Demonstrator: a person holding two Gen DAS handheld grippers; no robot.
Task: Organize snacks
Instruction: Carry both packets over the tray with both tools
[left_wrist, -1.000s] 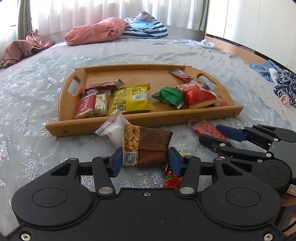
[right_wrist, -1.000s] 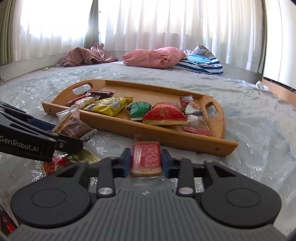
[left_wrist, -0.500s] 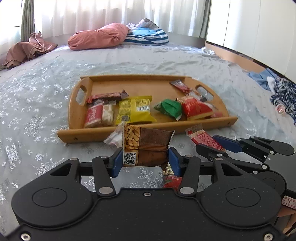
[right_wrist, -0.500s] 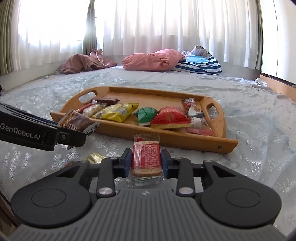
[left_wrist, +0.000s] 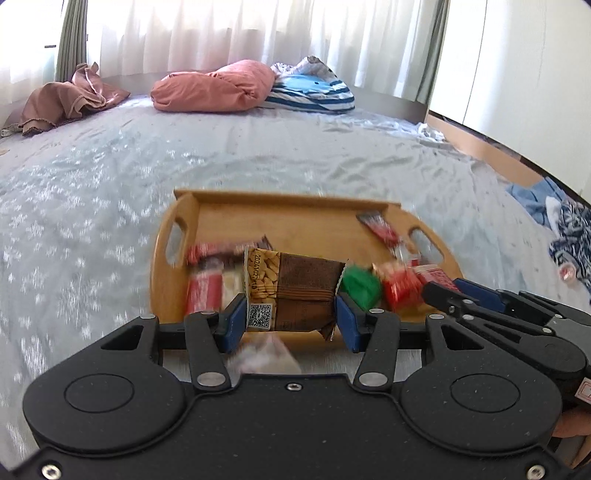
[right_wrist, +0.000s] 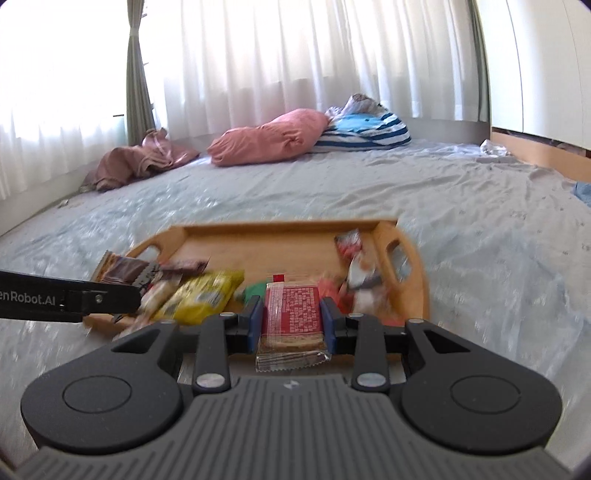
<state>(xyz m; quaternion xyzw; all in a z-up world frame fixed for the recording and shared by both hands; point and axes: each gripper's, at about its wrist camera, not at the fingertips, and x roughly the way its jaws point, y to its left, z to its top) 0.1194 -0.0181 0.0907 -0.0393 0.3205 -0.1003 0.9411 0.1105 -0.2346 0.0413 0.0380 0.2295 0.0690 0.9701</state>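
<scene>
My left gripper (left_wrist: 291, 318) is shut on a brown peanut snack packet (left_wrist: 295, 291) and holds it in the air over the near edge of the wooden tray (left_wrist: 288, 218). My right gripper (right_wrist: 291, 319) is shut on a red cracker packet (right_wrist: 291, 314), also lifted near the tray's (right_wrist: 266, 240) front edge. The tray holds several snacks: a yellow packet (right_wrist: 203, 295), a green packet (left_wrist: 360, 286), red packets (left_wrist: 400, 286) and a chocolate bar. The right gripper shows at the right of the left wrist view (left_wrist: 443, 291).
The tray lies on a grey bed cover (left_wrist: 92, 206). A white snack packet (left_wrist: 264, 354) lies on the cover below my left gripper. Pink and striped pillows (left_wrist: 221, 90) and brown clothes (left_wrist: 70, 98) lie at the far side. Blue clothes (left_wrist: 554, 210) lie at the right.
Both grippers have risen and moved forward toward the tray with their packets held. The view now looks down over the tray's near edge; the snacks left on the cover have dropped out of sight.
</scene>
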